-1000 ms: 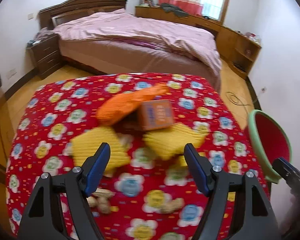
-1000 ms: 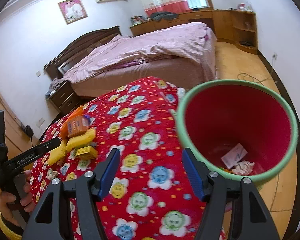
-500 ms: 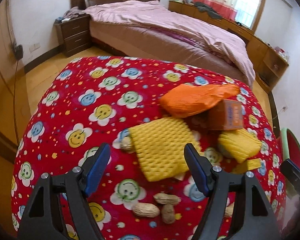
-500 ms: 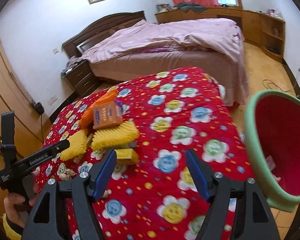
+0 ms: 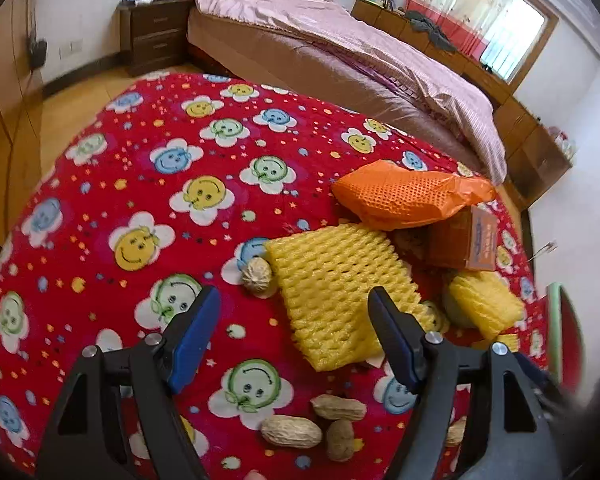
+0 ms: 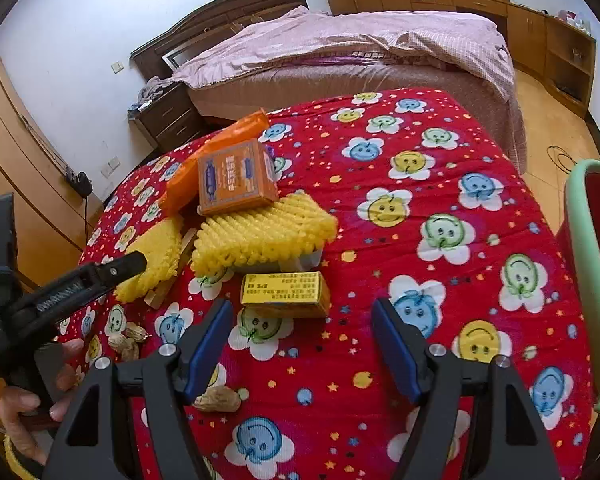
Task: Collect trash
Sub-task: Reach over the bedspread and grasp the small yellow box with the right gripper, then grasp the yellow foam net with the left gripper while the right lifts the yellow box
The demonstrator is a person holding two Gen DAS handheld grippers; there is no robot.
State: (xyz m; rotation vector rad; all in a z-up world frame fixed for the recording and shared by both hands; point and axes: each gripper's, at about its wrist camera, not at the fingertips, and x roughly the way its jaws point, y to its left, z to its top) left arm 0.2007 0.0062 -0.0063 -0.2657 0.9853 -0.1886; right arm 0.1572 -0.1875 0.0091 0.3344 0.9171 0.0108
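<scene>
Both are in the reaching step. The left hand-held gripper hangs open and empty over the yellow foam net; the right hand-held gripper, jaws wide apart and empty, faces the small yellow box on the worktop. Next: lower and close. A second ago the right faced the red bin, now at its frame's edge.

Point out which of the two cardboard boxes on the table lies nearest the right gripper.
The small yellow cardboard box, just ahead of the right gripper; the bigger orange cardboard box leans farther back on yellow foam netting.

Bin — cropped at right edge
</scene>
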